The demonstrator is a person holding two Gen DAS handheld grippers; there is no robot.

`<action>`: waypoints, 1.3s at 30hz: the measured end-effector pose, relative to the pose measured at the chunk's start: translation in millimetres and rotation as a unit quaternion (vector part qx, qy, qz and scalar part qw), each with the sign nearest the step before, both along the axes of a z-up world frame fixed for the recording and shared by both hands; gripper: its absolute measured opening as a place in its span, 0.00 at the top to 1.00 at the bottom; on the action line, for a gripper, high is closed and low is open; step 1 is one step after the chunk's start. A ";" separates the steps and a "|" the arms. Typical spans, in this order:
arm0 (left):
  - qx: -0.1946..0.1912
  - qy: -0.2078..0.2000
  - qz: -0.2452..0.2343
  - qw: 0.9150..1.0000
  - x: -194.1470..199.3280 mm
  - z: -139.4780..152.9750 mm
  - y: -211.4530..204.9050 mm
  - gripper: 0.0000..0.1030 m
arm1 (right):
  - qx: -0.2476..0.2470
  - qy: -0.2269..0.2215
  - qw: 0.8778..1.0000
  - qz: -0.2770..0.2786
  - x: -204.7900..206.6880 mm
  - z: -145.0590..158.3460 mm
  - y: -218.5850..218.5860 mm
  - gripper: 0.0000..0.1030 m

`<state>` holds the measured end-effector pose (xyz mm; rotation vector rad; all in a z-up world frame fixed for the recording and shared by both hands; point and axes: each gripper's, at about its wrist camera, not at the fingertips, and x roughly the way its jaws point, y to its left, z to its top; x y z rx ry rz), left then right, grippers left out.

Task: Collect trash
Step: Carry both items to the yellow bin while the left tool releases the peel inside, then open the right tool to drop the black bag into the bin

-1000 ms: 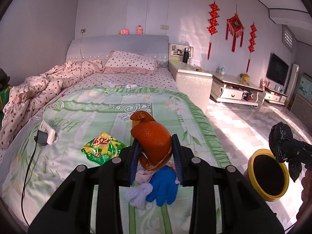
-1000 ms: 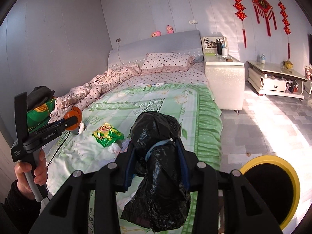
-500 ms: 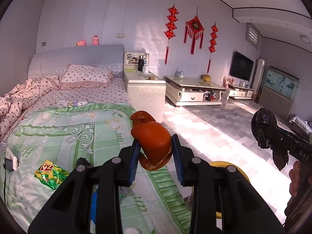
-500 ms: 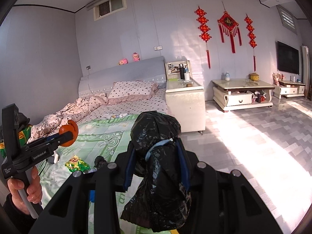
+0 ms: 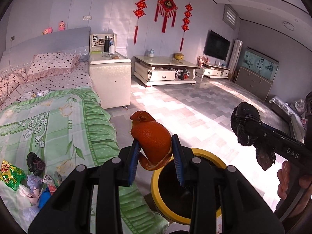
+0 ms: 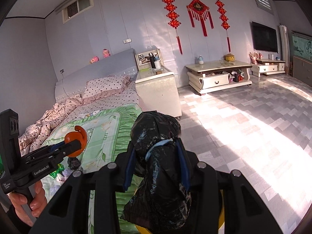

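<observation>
Left wrist view: the left tongs (image 5: pixel 156 154) pinch an orange peel (image 5: pixel 153 141) right over the yellow bin (image 5: pixel 156 181), ready to drop. The right tongs (image 6: pixel 157 163) squeeze a black bag (image 6: pixel 156 175), near the bin too.

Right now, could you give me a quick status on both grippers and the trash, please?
Left gripper shut on orange peel. Right gripper shut on black bag. Yellow bin below, mouth unobstructed.
</observation>
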<state>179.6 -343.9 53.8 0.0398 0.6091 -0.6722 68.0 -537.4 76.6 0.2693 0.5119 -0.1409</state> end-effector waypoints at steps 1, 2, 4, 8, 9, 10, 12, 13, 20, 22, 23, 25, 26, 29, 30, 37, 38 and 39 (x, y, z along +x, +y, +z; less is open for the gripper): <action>0.002 0.008 -0.006 1.000 2.8 -8.6 -5.5 0.70 | 0.004 0.006 1.000 -0.004 1.0 -6.4 -4.6 0.64; 0.004 0.016 -0.011 1.000 4.0 -16.2 -13.8 0.70 | 0.007 0.012 1.000 -0.007 2.4 -12.8 -8.1 0.64; 0.009 0.031 -0.021 0.999 8.3 -33.2 -24.4 0.70 | 0.013 0.025 1.000 -0.013 5.4 -26.3 -15.3 0.64; 0.013 0.064 -0.040 0.997 13.0 -63.2 -46.6 0.70 | 0.017 0.050 0.998 -0.023 15.2 -50.6 -21.1 0.64; 0.016 0.069 -0.044 0.997 15.7 -70.2 -50.2 0.69 | 0.019 0.055 0.998 -0.024 17.6 -55.3 -23.5 0.64; 0.019 0.072 -0.046 0.996 17.4 -77.4 -51.6 0.69 | 0.024 0.059 0.998 -0.025 18.1 -60.1 -26.5 0.64; 0.021 0.082 -0.052 0.995 19.1 -88.1 -59.5 0.69 | 0.031 0.065 0.997 -0.029 20.6 -67.5 -29.4 0.63; 0.020 0.088 -0.056 0.994 21.0 -92.5 -61.1 0.69 | 0.030 0.067 0.997 -0.033 20.4 -70.5 -31.7 0.63; 0.017 0.084 -0.053 0.995 22.3 -94.1 -60.9 0.45 | 0.036 0.072 0.995 -0.053 13.0 -77.3 -40.8 0.55; 0.013 0.083 -0.051 0.995 21.8 -91.5 -56.6 0.38 | 0.038 0.072 0.995 -0.061 10.7 -77.6 -42.7 0.47; 0.011 0.082 -0.048 0.995 21.5 -89.3 -53.4 0.36 | 0.037 0.072 0.995 -0.062 9.7 -77.3 -42.4 0.46; 0.010 0.080 -0.039 0.996 23.2 -87.7 -46.6 0.33 | 0.038 0.072 0.995 -0.064 7.4 -77.9 -40.7 0.43; 0.009 0.081 -0.036 0.996 23.5 -86.3 -43.0 0.30 | 0.040 0.072 0.994 -0.065 7.0 -77.6 -38.7 0.41; 0.009 0.080 -0.021 0.997 25.8 -83.3 -29.0 0.26 | 0.041 0.072 0.995 -0.063 4.5 -77.3 -33.6 0.37; 0.009 0.080 -0.016 0.997 27.3 -82.5 -22.9 0.26 | 0.039 0.071 0.995 -0.063 3.3 -76.4 -31.0 0.37; 0.005 0.063 0.027 0.998 32.5 -68.7 30.0 0.19 | 0.029 0.047 0.998 -0.034 -1.7 -58.4 -0.6 0.33; 0.005 0.060 0.034 0.998 33.7 -66.8 39.4 0.19 | 0.026 0.044 0.998 -0.028 -1.5 -55.3 5.6 0.33; 0.007 0.056 0.042 0.998 35.1 -64.9 49.2 0.18 | 0.023 0.041 0.999 -0.022 -0.8 -52.1 12.3 0.33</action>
